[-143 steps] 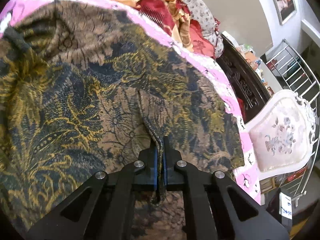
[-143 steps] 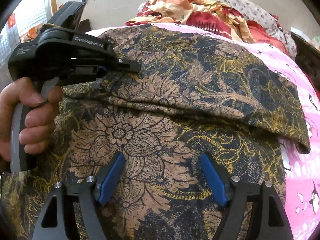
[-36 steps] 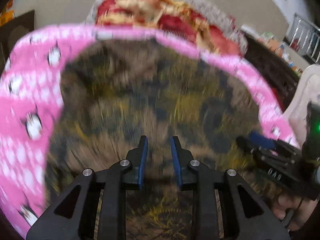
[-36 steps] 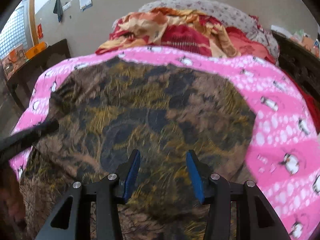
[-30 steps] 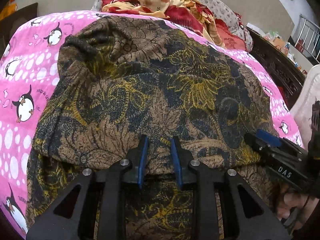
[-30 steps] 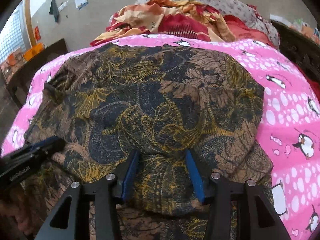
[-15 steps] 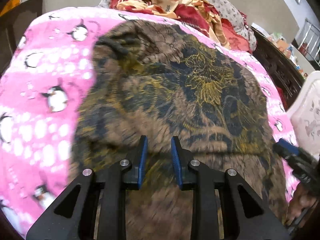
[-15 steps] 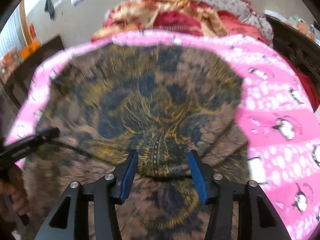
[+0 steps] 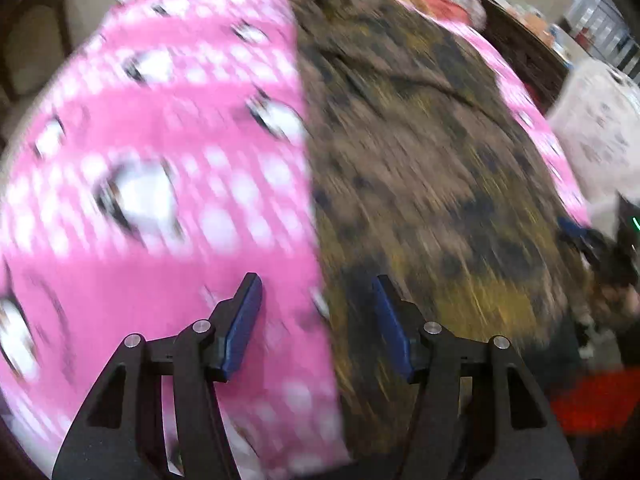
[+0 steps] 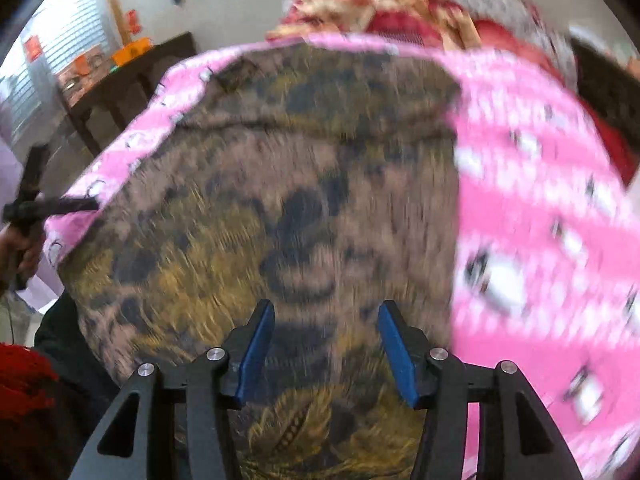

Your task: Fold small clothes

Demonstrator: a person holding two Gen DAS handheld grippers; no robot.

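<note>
A brown, blue and yellow floral garment (image 9: 420, 160) lies folded on a pink penguin-print blanket (image 9: 160, 140); both views are blurred by motion. My left gripper (image 9: 316, 284) hangs over the garment's left edge, half over the blanket. Its jaws are opening and the pads press on nothing. In the right wrist view the garment (image 10: 280, 200) fills the middle. My right gripper (image 10: 326, 312) stands open above its near part, close to the right edge, with only cloth below. Each gripper shows small in the other's view: the right gripper (image 9: 592, 240) and the left gripper (image 10: 52, 206).
A heap of red and orange bedding (image 10: 400, 12) lies at the far end of the bed. A white patterned chair (image 9: 600, 128) stands to the right, beyond it a dark headboard (image 9: 528, 52). A dark wooden table (image 10: 120, 76) stands at the back left.
Both hands have swept sideways apart, the left to the garment's left edge, the right toward its right edge. The left jaws have spread much wider.
</note>
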